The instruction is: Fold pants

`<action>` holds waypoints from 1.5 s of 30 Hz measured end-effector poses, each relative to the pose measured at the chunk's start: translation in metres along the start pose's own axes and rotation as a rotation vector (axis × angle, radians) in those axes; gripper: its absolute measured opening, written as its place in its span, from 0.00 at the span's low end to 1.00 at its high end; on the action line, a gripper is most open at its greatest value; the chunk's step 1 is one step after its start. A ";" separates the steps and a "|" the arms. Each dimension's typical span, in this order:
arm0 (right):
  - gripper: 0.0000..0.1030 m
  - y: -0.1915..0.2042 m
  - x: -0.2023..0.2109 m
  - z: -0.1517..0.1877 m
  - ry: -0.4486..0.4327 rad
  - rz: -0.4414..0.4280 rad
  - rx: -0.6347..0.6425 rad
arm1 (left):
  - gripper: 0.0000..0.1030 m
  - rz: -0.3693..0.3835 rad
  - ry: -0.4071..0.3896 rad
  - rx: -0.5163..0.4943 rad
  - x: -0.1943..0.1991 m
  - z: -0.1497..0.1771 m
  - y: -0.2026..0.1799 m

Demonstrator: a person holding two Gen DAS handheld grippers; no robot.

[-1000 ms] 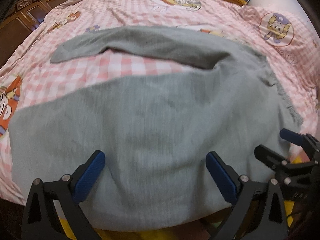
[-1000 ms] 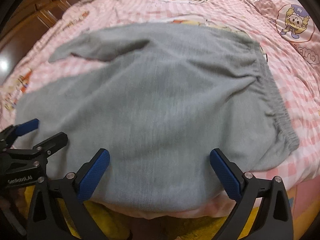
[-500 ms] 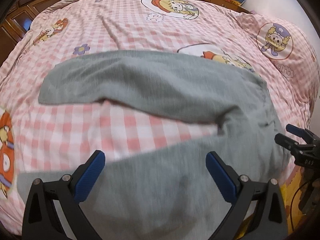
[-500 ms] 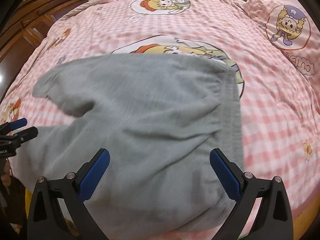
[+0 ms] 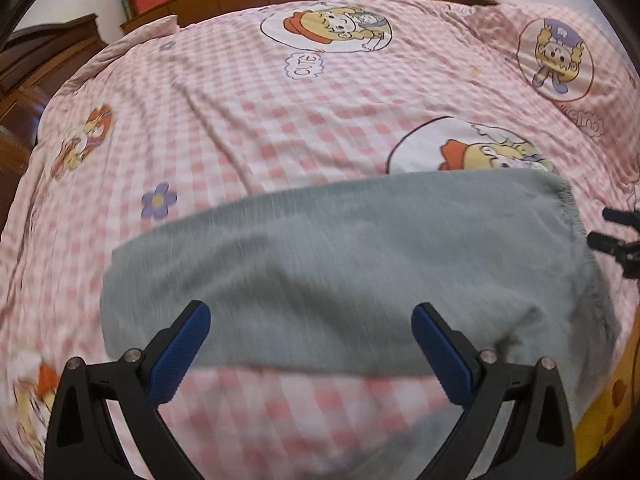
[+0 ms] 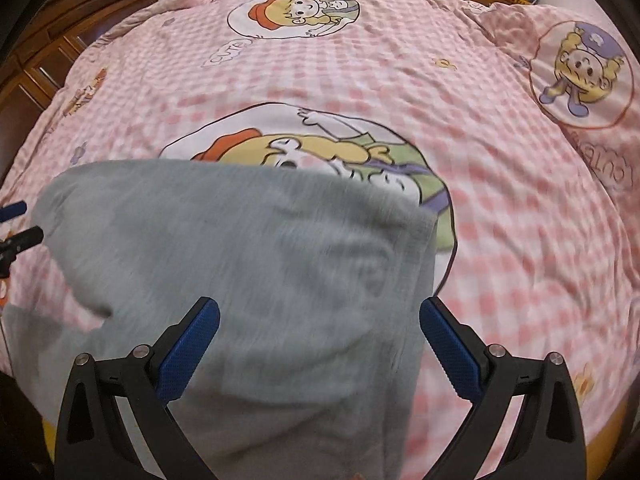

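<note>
Both your grippers, left gripper [image 5: 308,350] and right gripper [image 6: 318,344], spread wide, empty; grey pants [image 5: 360,256] directly ahead, long axis crosswise, waistband nearer right.

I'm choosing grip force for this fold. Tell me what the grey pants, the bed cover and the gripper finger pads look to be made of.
Grey pants: soft matte knit, probably cotton jersey or fleece; fine ribbing, limp drape, gathered waistband.
Bed cover: thin woven fabric, likely cotton, matte, printed with pink checks and cartoons; shallow creases.
Finger pads: blue, dotted texture, looks like rubber or soft plastic, on black rigid, probably plastic, fingers.
</note>
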State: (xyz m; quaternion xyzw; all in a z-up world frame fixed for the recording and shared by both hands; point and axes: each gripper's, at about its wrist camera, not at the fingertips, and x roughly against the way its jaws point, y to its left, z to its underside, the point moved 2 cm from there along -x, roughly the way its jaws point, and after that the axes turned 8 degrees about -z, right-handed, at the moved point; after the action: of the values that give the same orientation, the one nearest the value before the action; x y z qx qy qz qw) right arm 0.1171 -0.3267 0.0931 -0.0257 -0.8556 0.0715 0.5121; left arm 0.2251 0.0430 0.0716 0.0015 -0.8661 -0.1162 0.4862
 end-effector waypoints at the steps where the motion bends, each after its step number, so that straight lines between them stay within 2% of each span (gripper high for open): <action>1: 0.99 -0.003 -0.005 -0.006 0.008 0.000 0.003 | 0.99 0.001 0.005 -0.008 -0.007 -0.004 0.002; 7: 0.99 -0.013 -0.038 -0.031 0.063 0.027 0.028 | 0.99 -0.013 0.042 -0.034 -0.053 -0.036 0.023; 11: 0.99 -0.017 -0.058 -0.047 0.090 0.029 0.058 | 0.99 -0.086 0.044 -0.053 -0.085 -0.055 0.043; 17: 0.98 -0.024 -0.084 -0.065 0.118 0.009 0.077 | 0.98 -0.119 0.076 -0.102 -0.125 -0.068 0.068; 18: 0.96 -0.026 -0.090 -0.067 0.126 0.001 0.075 | 0.97 -0.113 0.081 -0.097 -0.130 -0.068 0.071; 21: 0.96 -0.031 -0.110 -0.067 0.173 -0.023 0.051 | 0.94 -0.032 0.113 -0.065 -0.147 -0.062 0.080; 25: 0.96 -0.032 -0.120 -0.064 0.170 -0.028 0.059 | 0.91 0.022 0.108 0.004 -0.156 -0.055 0.089; 26: 0.96 -0.032 -0.120 -0.064 0.170 -0.027 0.057 | 0.83 0.039 0.100 0.006 -0.155 -0.053 0.089; 27: 0.96 -0.032 -0.120 -0.064 0.168 -0.023 0.050 | 0.67 0.053 0.095 0.001 -0.151 -0.053 0.087; 28: 0.95 -0.032 -0.119 -0.063 0.166 -0.019 0.045 | 0.54 0.073 0.088 -0.006 -0.148 -0.052 0.085; 29: 0.94 -0.031 -0.119 -0.063 0.164 -0.014 0.043 | 0.30 0.090 0.084 -0.015 -0.143 -0.051 0.083; 30: 0.90 -0.030 -0.118 -0.062 0.161 -0.010 0.040 | 0.12 0.102 0.087 -0.020 -0.140 -0.051 0.081; 31: 0.88 -0.028 -0.117 -0.061 0.157 -0.009 0.041 | 0.11 0.101 0.089 -0.017 -0.138 -0.050 0.080; 32: 0.79 -0.026 -0.114 -0.061 0.148 -0.010 0.045 | 0.09 0.090 0.085 -0.015 -0.134 -0.051 0.078; 33: 0.66 -0.023 -0.110 -0.059 0.137 -0.010 0.048 | 0.07 0.087 0.081 -0.014 -0.132 -0.050 0.077; 34: 0.59 -0.020 -0.106 -0.057 0.132 -0.010 0.053 | 0.07 0.084 0.076 -0.012 -0.128 -0.048 0.077; 36: 0.27 -0.016 -0.096 -0.055 0.118 0.003 0.076 | 0.06 0.087 0.071 0.009 -0.120 -0.045 0.078; 38: 0.10 -0.017 -0.084 -0.053 0.104 0.010 0.087 | 0.05 0.096 0.058 0.028 -0.110 -0.045 0.078; 39: 0.07 -0.016 -0.076 -0.050 0.093 0.000 0.083 | 0.05 0.100 0.048 0.033 -0.103 -0.043 0.079; 45: 0.06 -0.013 -0.027 -0.049 -0.011 -0.064 0.064 | 0.05 0.102 -0.014 0.060 -0.058 -0.037 0.082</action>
State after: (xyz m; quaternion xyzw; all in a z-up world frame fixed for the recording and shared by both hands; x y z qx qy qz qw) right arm 0.1734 -0.3376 0.0948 0.0186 -0.8561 0.0824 0.5098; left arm 0.2956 0.1224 0.0580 -0.0290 -0.8714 -0.0654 0.4853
